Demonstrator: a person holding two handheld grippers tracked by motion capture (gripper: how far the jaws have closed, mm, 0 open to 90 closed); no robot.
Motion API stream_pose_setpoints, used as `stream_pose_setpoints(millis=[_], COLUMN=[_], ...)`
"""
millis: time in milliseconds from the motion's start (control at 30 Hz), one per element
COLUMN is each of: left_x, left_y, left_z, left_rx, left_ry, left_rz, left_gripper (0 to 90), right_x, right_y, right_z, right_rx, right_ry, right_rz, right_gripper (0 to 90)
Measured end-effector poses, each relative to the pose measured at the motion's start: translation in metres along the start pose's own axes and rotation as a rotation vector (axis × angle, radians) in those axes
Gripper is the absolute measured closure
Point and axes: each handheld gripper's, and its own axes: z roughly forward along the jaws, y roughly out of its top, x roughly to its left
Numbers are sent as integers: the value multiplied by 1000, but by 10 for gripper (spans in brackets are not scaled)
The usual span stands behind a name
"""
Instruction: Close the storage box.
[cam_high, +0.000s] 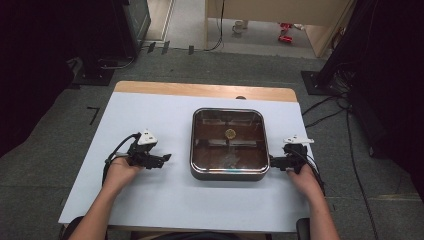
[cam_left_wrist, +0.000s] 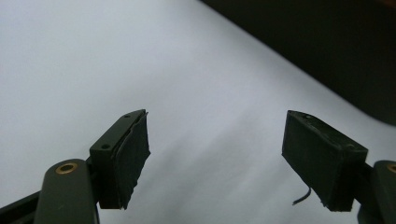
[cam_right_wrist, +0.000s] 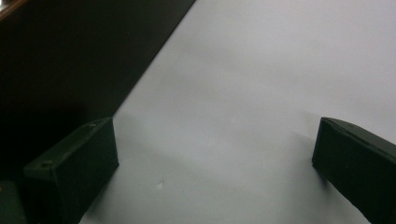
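A square dark pan (cam_high: 229, 144) with rounded corners and a glass lid sits in the middle of the white table; a small round brass knob (cam_high: 230, 133) is at the lid's centre. My left gripper (cam_high: 167, 158) rests on the table left of the pan, apart from it, jaws open and nothing between them. In the left gripper view the open gripper (cam_left_wrist: 215, 154) faces the pan's dark side (cam_left_wrist: 327, 51). My right gripper (cam_high: 271, 161) lies at the pan's right side, open. In the right gripper view the gripper (cam_right_wrist: 215, 163) is wide apart beside the pan's dark wall (cam_right_wrist: 70, 60).
The white table top (cam_high: 165, 195) has a wooden strip (cam_high: 200, 90) along its far edge. Grey carpet surrounds it, with cables (cam_high: 345, 120) on the floor at the right and dark equipment stands (cam_high: 100, 65) at the far left and right.
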Motion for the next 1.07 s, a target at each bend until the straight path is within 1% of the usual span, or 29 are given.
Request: stream_pose_setpoints(millis=[133, 200, 267, 433, 467, 567, 967, 1067], left_x=[4, 4, 4, 1, 0, -2, -2, -3], left_y=[-2, -3, -4, -4, -4, -6, -6, -6], left_z=[8, 12, 14, 19, 20, 21, 21, 21], left_rx=[20, 30, 19, -6, -15, -35, -35, -34], left_ry=[16, 22, 25, 39, 46, 57, 58, 64], left_rz=[-21, -8, -1, -18, -36, -40, -40, -40], left_gripper=[234, 234, 221, 199, 192, 168, 168, 168], right_x=[0, 0, 0, 0, 0, 0, 0, 0], right_y=[0, 0, 0, 0, 0, 0, 0, 0], right_z=[0, 0, 0, 0, 0, 0, 0, 0], right_rx=[0, 0, 0, 0, 1, 1, 0, 0], right_ry=[0, 0, 0, 0, 1, 0, 0, 0], right_rz=[0, 0, 0, 0, 1, 1, 0, 0], right_gripper=[0, 0, 0, 0, 0, 0, 0, 0])
